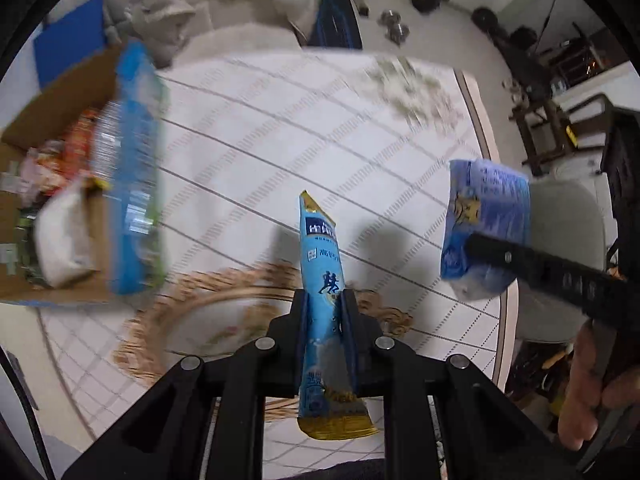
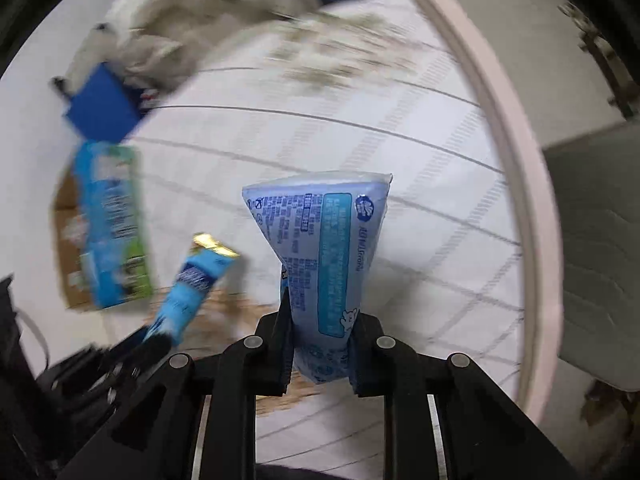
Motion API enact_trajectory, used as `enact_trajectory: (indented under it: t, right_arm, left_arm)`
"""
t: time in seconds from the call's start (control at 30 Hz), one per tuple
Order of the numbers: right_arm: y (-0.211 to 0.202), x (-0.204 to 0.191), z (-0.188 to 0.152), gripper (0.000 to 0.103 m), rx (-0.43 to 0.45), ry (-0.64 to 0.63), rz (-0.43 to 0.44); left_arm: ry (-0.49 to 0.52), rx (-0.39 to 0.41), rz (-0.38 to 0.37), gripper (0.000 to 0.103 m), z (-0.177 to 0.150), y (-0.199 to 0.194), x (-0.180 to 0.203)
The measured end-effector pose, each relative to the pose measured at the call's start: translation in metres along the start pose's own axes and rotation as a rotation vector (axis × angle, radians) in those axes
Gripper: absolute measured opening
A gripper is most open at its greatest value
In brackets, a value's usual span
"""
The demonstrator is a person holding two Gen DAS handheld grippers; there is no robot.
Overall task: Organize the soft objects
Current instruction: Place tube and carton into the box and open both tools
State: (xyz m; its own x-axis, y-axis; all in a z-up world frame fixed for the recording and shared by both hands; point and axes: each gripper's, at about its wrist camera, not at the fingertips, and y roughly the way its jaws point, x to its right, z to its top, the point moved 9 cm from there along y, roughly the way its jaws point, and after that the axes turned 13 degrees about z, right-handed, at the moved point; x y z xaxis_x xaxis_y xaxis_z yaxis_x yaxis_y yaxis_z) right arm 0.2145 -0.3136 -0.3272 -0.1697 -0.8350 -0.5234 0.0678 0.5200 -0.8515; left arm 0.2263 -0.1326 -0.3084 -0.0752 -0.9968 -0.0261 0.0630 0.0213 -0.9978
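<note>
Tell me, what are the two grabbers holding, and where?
Left gripper pinches the blue sachet near its lower end. Right gripper squeezes the tissue pack near its bottom end.

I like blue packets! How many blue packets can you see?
3: a slim sachet in the left gripper, a tissue pack in the right gripper, a big pack by the box.

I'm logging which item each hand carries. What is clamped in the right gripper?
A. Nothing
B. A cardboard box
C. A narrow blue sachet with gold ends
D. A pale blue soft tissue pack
D: the right gripper pinches the pale blue tissue pack between its fingers, while the narrow gold-ended sachet sits in the left gripper.
</note>
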Motion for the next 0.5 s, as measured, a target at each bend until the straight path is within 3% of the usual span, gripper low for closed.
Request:
enact_trajectory:
  t: [0.2, 0.5]
  right_arm:
    - [0.014, -0.119, -0.007, 0.022, 0.003, -0.134, 0.073]
    - [0.072, -0.254, -0.015, 0.022, -0.028, -0.223, 0.130]
  left_arm:
    - [-0.090, 0.051, 0.018, 0.014, 0.024, -0.032, -0.099]
    - [-0.177, 0.143, -0.014, 0.013, 0.056, -0.061, -0.185]
